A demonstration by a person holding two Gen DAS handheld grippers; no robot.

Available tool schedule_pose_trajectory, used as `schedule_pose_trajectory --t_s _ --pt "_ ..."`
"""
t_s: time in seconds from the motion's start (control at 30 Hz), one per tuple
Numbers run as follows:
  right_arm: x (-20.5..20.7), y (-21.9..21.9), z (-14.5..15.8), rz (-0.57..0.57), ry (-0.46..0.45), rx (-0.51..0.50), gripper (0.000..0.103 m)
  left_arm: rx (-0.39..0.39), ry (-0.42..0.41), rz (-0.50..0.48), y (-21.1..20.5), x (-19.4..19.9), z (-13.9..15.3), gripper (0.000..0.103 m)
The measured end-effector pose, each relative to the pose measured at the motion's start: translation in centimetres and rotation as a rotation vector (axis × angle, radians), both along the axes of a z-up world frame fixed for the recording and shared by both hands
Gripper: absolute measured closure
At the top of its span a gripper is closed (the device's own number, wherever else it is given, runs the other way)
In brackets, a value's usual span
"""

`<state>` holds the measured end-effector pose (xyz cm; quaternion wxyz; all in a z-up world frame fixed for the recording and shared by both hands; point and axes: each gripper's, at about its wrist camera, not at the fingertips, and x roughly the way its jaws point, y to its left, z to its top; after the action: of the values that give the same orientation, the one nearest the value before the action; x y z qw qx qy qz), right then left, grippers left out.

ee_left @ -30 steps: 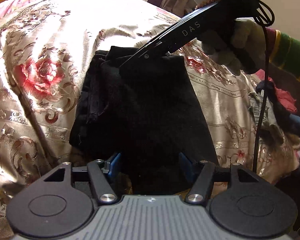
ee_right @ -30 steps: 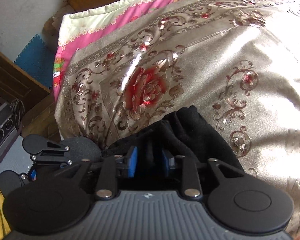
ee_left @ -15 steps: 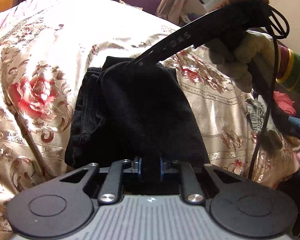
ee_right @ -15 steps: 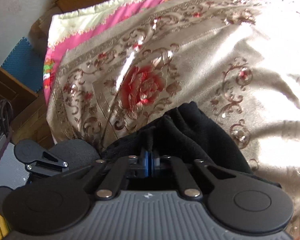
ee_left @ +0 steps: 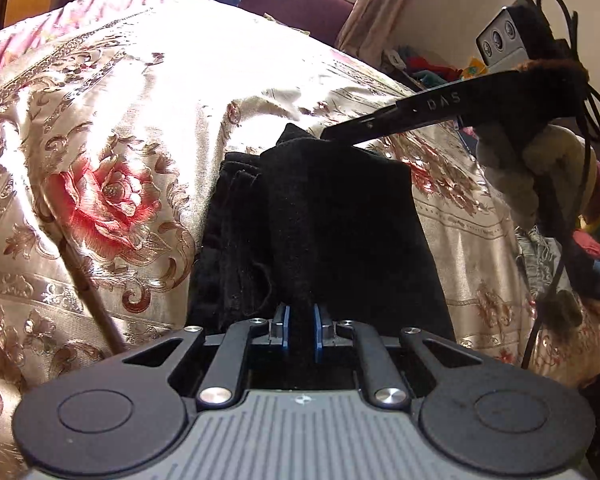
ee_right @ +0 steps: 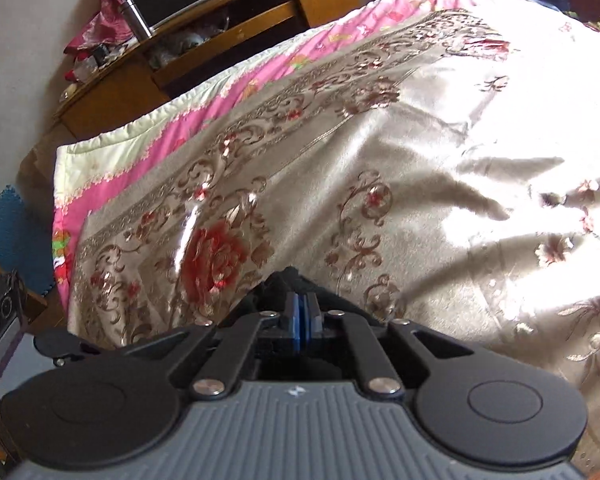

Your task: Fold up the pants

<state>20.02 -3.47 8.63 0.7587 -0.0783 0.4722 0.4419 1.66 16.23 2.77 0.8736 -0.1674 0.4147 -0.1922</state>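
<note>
Black pants lie folded on a floral satin bedspread. My left gripper is shut on the near edge of the cloth, a thick fold pinched between its blue pads. In the same view my right gripper reaches in from the right and grips the far corner, which stands up in a small peak. In the right wrist view the right gripper has its blue pads almost together on a tuft of the pants; its jaws are opening slightly, with cloth still between them.
A gloved hand with a trailing black cable holds the right gripper. Bedspread stretches beyond the pants, over a pink quilt. A wooden shelf unit stands past the bed's end. Piled clothes lie at the far right.
Both grippers went from open to closed on the pants. The right gripper has raised the far corner and swung right, and its view has tilted up toward the shelf.
</note>
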Motion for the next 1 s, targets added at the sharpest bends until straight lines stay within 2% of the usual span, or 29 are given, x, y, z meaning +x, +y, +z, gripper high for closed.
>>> schedule_pose_trajectory --t_s 0.07,0.13,0.2,0.23,0.3,0.37,0.43,0.47,0.5,0.53,0.57,0.63,0.8,0.83,0.9,0.97,1.0 --pt "-0.4 0.0 0.9 0.035 -0.025 -0.005 0.094 0.001 -0.002 -0.005 0.0 -0.1 0.0 0.077" --pt "-0.3 -0.1 2.0 0.061 -0.035 0.026 0.085 -0.002 -0.003 -0.002 0.1 -0.2 0.0 0.076" --pt "-0.6 0.5 2.5 0.120 -0.033 0.036 0.065 -0.007 -0.003 0.004 0.0 -0.3 0.0 0.076" --pt "-1.1 1.4 2.4 0.173 -0.041 0.014 0.061 -0.003 -0.005 0.003 -0.1 -0.4 0.0 0.075" --pt "-1.8 3.1 1.4 0.265 -0.058 -0.040 0.058 0.011 -0.013 -0.009 -0.3 -0.4 0.1 0.073" --pt "-1.6 4.6 -0.5 0.304 -0.032 -0.107 0.058 0.011 -0.014 -0.024 -0.4 -0.3 0.0 0.066" --pt "-1.2 5.5 -2.3 0.290 -0.008 -0.170 0.061 0.014 -0.008 -0.031 -0.5 -0.2 -0.2 0.062" --pt "-0.7 5.4 -2.9 0.254 0.037 -0.169 0.070 0.015 -0.006 -0.028 -0.5 -0.1 -0.3 0.063" --pt "-0.5 5.2 -2.8 0.223 0.063 -0.165 0.091 0.008 -0.005 -0.026 -0.4 -0.1 -0.3 0.063" --pt "-0.5 4.9 -2.4 0.199 0.067 -0.155 0.101 -0.003 -0.018 -0.023 -0.2 -0.2 -0.1 0.072" --pt "-0.9 4.5 -1.7 0.181 0.061 -0.142 0.100 -0.010 -0.037 -0.025 0.0 -0.3 0.2 0.076" --pt "-2.0 3.8 0.2 0.160 0.025 -0.134 0.100 -0.026 -0.067 -0.026 0.3 -0.7 1.0 0.079" --pt "-1.8 3.8 3.2 0.108 -0.060 -0.064 0.101 -0.054 -0.125 -0.004 1.4 -1.1 2.7 0.079" --pt "-1.2 3.8 2.9 0.087 -0.064 -0.047 0.101 -0.055 -0.114 0.008 1.6 -0.9 2.3 0.079" --pt "0.4 4.1 0.9 0.022 -0.040 -0.017 0.103 -0.043 -0.037 0.025 1.6 -0.1 0.7 0.079" --pt "1.4 4.9 -2.2 -0.029 -0.127 -0.109 0.103 0.029 0.020 0.033 1.1 0.5 -1.1 0.070" --pt "1.7 5.2 -4.3 -0.041 -0.136 -0.167 0.103 0.031 0.035 0.033 1.1 0.6 -1.4 0.070"
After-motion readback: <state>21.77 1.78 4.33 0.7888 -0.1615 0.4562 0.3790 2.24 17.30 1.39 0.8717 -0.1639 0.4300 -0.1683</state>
